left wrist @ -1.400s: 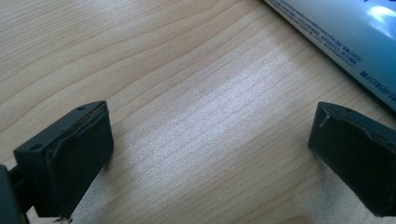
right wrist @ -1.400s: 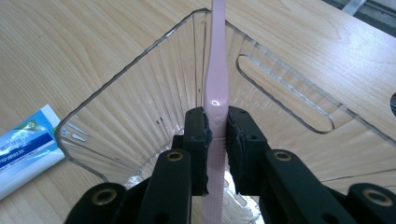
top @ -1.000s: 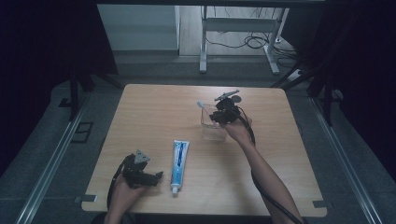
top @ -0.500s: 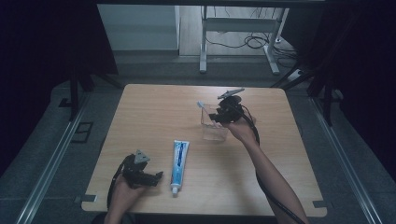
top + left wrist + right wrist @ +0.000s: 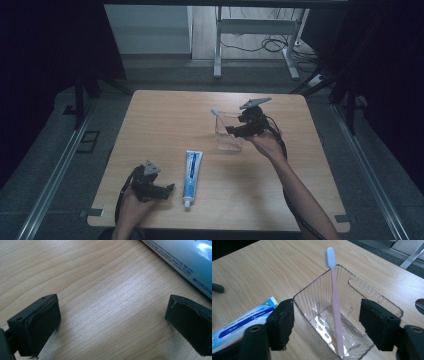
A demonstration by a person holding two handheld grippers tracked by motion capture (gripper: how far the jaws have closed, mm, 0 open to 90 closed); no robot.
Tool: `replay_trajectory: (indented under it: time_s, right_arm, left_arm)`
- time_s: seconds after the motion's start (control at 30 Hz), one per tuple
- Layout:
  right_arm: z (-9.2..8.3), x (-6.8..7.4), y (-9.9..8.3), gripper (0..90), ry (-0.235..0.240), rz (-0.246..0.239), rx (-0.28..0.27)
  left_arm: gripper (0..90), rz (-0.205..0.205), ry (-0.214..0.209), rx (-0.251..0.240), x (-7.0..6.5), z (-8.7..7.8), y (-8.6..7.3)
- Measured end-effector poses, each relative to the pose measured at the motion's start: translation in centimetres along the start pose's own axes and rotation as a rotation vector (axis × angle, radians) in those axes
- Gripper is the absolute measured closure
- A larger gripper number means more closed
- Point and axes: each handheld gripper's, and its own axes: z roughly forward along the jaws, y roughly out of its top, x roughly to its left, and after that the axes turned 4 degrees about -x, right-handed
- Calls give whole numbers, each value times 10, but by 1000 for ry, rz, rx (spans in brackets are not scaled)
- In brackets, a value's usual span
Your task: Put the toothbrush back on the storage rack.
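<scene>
A clear ribbed plastic bin (image 5: 352,322) (image 5: 227,134) stands right of the table's middle. Inside it a pink toothbrush (image 5: 335,307) (image 5: 217,116) leans with its pale head up against the far corner. My right gripper (image 5: 325,326) (image 5: 234,131) hovers just over the bin's near side; its jaws have just been opening, stand open, and nothing is pressed between them. A blue-and-white toothpaste tube (image 5: 190,176) (image 5: 185,260) (image 5: 244,320) lies flat at the front. My left gripper (image 5: 110,322) (image 5: 165,190) rests open on the wood just left of the tube.
The wooden table (image 5: 165,120) has bare room at the back left and the front right. Past its far edge stand a metal frame's legs (image 5: 252,45) and cables on the floor. Rails (image 5: 60,165) run along both sides of the table.
My right gripper has let go of the toothbrush, opened, and drawn up and back from the bin. The toothbrush stays leaning in the bin. The left hand has kept still.
</scene>
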Motion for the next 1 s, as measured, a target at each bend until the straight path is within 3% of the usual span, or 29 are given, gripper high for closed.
replay_trajectory:
  time_s: [0.27, 0.6, 1.0]
  right_arm:
    - [-14, 3, -10, 141, 0, -8, -19]
    - [-27, 5, -26, 38, -12, -15, -25]
    - [-39, 9, -49, 4, -32, -62, -2]
  left_arm:
    - [0, -1, 2, 2, 0, 0, 0]
    - [0, -3, 5, 2, 0, 0, 0]
    - [0, -1, 5, 2, 0, 0, 0]
